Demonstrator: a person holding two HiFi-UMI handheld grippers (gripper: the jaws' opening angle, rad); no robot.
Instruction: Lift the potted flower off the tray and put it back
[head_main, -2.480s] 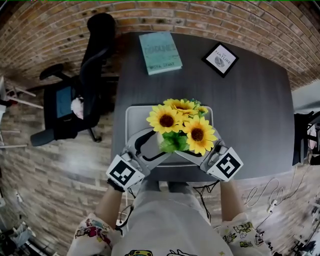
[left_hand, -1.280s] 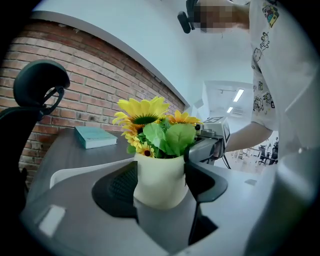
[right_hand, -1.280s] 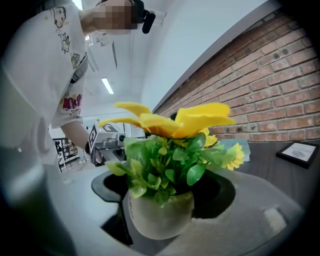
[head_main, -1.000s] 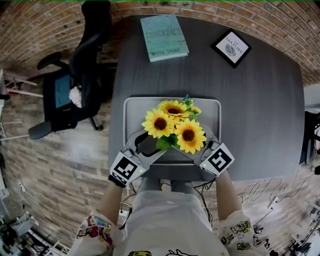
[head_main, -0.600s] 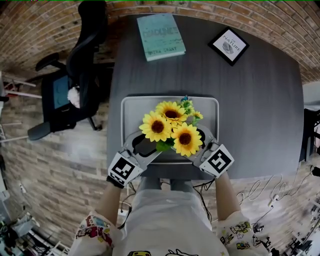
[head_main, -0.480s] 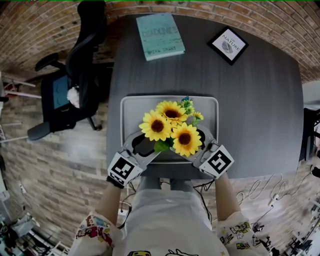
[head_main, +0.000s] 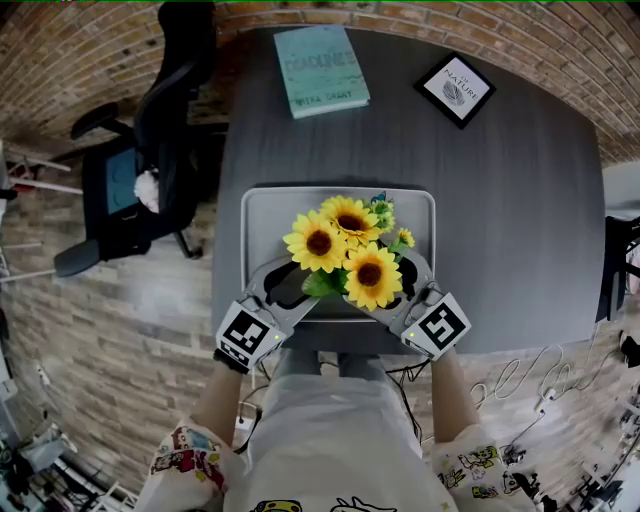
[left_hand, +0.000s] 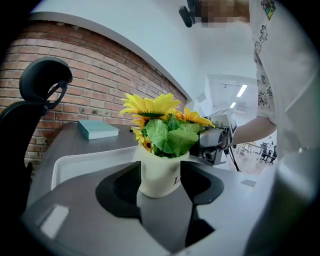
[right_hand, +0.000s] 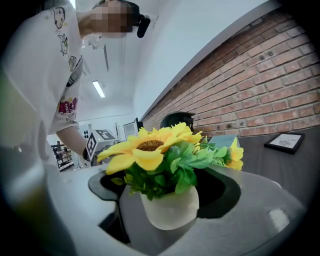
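A cream pot of yellow sunflowers stands over the near half of the grey tray; its base is hidden. My left gripper comes in from the near left. In the left gripper view its jaws are closing around the pot, and both dark pads touch the pot's sides. My right gripper comes from the near right. Its jaws are opening, and the pot sits between them with a gap at the left pad.
The tray lies at the front of a dark table. A teal book and a framed picture lie at the back. A black office chair stands left of the table. Cables trail on the floor at right.
Since the earliest frame the pot and both grippers have come down toward the tray, and the flowers look smaller. Over the last half second the hands have barely shifted.
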